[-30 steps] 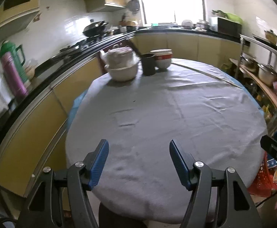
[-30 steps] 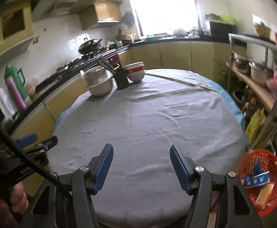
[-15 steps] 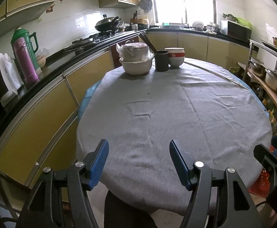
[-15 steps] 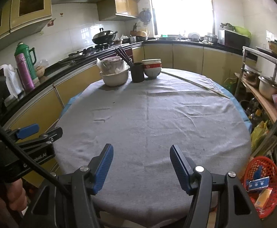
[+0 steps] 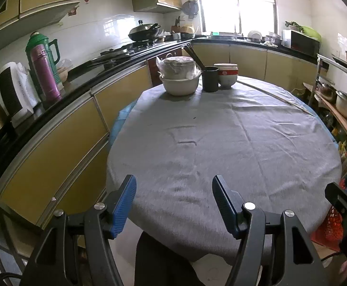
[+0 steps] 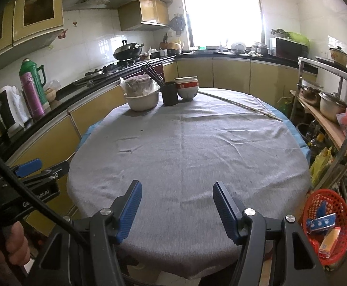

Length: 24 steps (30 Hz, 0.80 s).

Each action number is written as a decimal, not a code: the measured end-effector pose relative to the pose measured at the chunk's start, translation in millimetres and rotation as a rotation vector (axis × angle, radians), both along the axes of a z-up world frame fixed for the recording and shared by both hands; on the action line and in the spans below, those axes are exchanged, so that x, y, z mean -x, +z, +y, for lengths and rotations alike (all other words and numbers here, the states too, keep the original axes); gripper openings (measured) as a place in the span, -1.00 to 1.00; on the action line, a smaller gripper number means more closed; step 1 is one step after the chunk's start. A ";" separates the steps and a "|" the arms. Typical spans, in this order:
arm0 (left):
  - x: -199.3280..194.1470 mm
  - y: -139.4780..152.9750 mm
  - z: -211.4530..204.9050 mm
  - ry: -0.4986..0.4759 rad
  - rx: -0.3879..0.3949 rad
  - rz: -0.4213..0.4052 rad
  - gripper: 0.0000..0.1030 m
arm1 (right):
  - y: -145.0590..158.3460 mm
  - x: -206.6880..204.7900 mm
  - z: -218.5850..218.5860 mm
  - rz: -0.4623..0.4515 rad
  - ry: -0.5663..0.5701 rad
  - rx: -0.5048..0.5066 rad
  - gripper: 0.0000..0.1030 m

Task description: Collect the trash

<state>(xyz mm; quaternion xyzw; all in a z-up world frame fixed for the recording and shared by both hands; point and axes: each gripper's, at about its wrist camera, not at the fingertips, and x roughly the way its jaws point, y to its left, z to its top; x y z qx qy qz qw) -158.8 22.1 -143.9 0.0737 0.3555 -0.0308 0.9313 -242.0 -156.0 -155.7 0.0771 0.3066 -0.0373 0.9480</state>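
A red mesh basket stands on the floor at the table's right, holding a blue packet and an orange packet; part of it shows in the left wrist view. My left gripper is open and empty, above the near edge of the round table with the grey cloth. My right gripper is open and empty, also above the near edge of the table. I see no loose trash on the cloth. The left gripper also shows at the left of the right wrist view.
At the table's far edge stand a covered white bowl, a black cup with chopsticks and stacked bowls. A long stick lies at the far right. Yellow cabinets run along the left, a cluttered shelf on the right.
Both grippers have pulled back and risen from the table, so more of the kitchen and floor shows. Both jaws have stayed open and empty.
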 end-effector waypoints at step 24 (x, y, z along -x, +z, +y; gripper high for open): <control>34.2 4.5 0.0 0.004 -0.009 -0.015 0.31 | -2.6 30.3 -4.2 -0.019 -0.003 -0.040 0.28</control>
